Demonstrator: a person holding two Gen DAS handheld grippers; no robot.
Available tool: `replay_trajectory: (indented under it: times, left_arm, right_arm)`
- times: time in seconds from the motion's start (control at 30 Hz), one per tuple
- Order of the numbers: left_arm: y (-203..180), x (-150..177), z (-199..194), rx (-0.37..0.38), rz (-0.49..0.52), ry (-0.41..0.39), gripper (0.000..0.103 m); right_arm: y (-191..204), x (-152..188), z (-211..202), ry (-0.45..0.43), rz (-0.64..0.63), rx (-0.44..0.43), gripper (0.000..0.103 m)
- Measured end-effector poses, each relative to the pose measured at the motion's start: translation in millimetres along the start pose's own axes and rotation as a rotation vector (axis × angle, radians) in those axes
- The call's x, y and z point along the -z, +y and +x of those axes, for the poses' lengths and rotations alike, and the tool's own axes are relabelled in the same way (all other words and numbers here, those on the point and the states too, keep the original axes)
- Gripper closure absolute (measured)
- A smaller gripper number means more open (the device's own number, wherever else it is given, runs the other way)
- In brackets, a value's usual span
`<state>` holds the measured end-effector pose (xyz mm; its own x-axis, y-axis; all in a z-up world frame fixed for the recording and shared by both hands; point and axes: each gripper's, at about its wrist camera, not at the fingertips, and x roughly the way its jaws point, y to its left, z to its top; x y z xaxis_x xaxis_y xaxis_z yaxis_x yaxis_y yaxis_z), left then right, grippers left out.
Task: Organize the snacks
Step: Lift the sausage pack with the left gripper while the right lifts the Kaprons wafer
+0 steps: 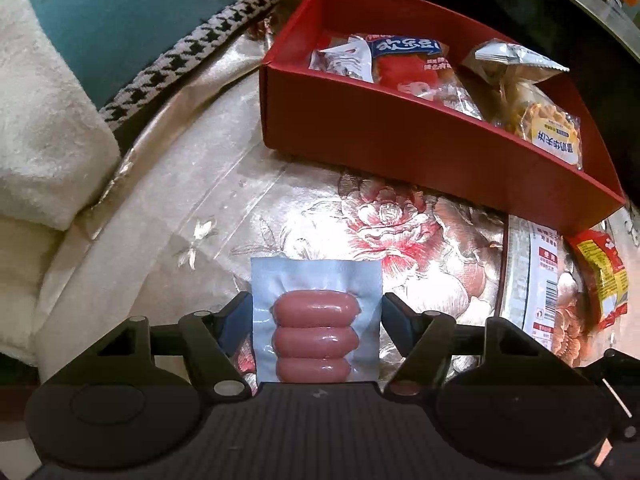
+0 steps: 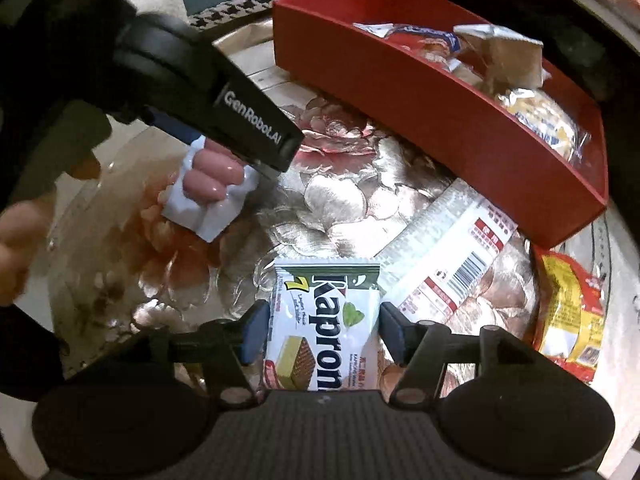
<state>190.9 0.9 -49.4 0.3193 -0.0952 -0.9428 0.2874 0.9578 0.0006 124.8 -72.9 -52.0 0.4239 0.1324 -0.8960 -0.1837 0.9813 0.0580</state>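
Observation:
A vacuum pack of three pink sausages [image 1: 315, 322] lies between the fingers of my left gripper [image 1: 316, 320], whose jaws stand wide, just outside the pack's edges. In the right wrist view the left gripper [image 2: 224, 120] hangs over the same pack [image 2: 210, 184]. My right gripper [image 2: 320, 330] is open around a white Kapron wafer packet [image 2: 324, 328] on the floral cloth. A red box [image 1: 400, 136] behind holds several snack packs [image 1: 404, 66]; the box also shows in the right wrist view [image 2: 420, 108].
A long white wrapper with a barcode [image 2: 452, 268] and a red-yellow packet [image 2: 572, 304] lie right of the Kapron packet, in front of the box. A cream towel [image 1: 44, 120] and a houndstooth strap [image 1: 180, 56] lie at the left. A hand [image 2: 20, 236] shows at the left edge.

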Motion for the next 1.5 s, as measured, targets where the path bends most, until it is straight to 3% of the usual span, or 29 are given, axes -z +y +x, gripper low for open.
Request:
replay_trajectory:
  times: [0.17,0.4,0.63,0.77,0.83,1.03,1.2,1.5]
  left_arm:
    - [-2.7,0.1,0.0,0.011,0.006,-0.004,0.028]
    - [-9.4,1.8,13.5,-0.010,0.033,0.036,0.026]
    - [-10.4,4.5,22.1,-0.047,0.049,0.035,0.007]
    - [-8.1,7.3,20.0,-0.031,0.038,0.028,0.015]
    - [-8.0,8.6,16.6,-0.028,0.049,0.021,0.028]
    - [-2.6,10.7,7.1,0.016,0.020,0.033,0.028]
    - [1.0,2.5,-13.8,0.052,0.003,-0.015,0.028]
    - [-4.6,0.0,-16.3,0.059,-0.007,-0.035,0.029]
  right_arm:
    - [-7.4,7.2,-1.4,0.013,0.073,-0.082,0.047]
    - [9.3,11.3,0.4,0.012,0.017,-0.026,0.044]
    - [9.2,15.0,-0.6,0.024,0.022,-0.036,0.044]
    - [6.2,19.7,-0.1,0.015,0.021,-0.033,0.050]
    - [4.3,21.9,-5.3,0.009,0.026,-0.030,0.051]
    - [-7.0,19.4,-14.3,-0.035,0.066,-0.052,0.051]
    - [-19.6,10.7,-32.9,-0.101,0.114,-0.065,0.051]
    - [-36.6,2.9,-45.1,-0.153,0.155,-0.046,0.051]
